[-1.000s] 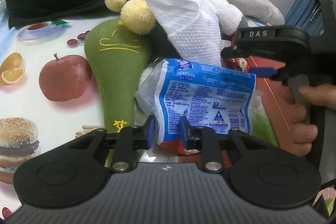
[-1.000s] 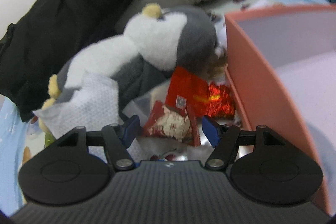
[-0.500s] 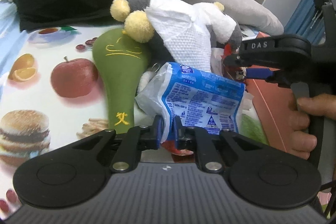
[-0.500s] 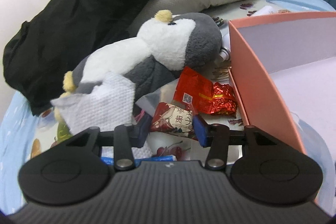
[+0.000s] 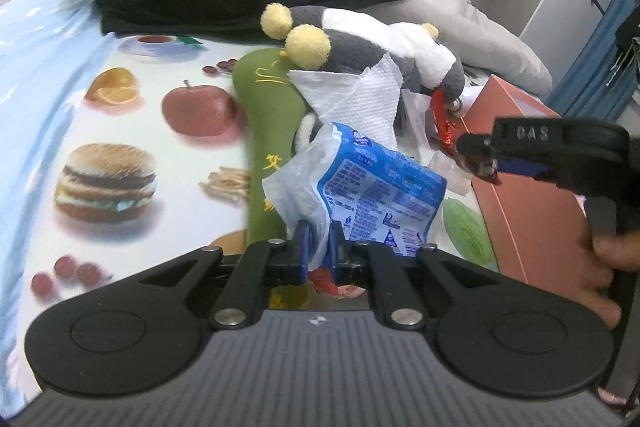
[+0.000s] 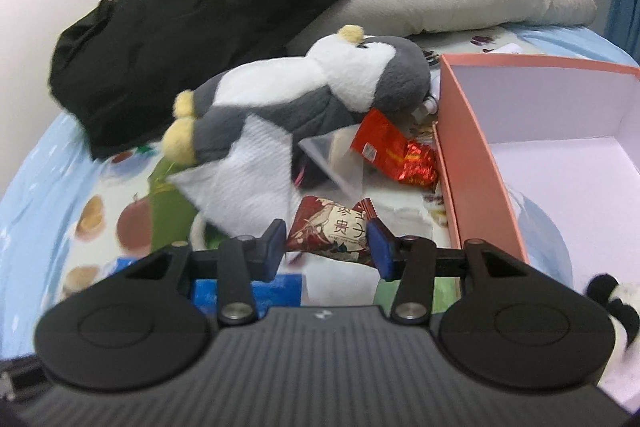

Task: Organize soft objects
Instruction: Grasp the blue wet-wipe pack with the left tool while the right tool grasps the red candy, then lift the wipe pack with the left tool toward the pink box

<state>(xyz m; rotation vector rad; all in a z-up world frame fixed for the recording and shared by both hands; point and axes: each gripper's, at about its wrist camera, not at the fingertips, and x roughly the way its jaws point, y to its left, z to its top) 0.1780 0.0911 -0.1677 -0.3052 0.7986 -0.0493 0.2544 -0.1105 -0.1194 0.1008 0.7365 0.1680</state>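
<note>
Left gripper (image 5: 319, 241): jaws have just closed, pinching tissue pack (image 5: 380, 195) corner; pack slants up-right, lower end hidden.
Right gripper (image 6: 326, 247): half-open jaws clasp snack packet (image 6: 330, 231) crosswise, beside box (image 6: 472, 163).

Grey-white plush penguin (image 6: 320, 83), blue-white printed packet (image 5: 384, 195), salmon-pink box (image 6: 472, 155)

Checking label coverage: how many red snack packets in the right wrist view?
2. One dark red packet pinched in the right gripper, whose fingers have just been closing on it; one shiny red foil packet beside the pink box. Others may be hidden.
</note>
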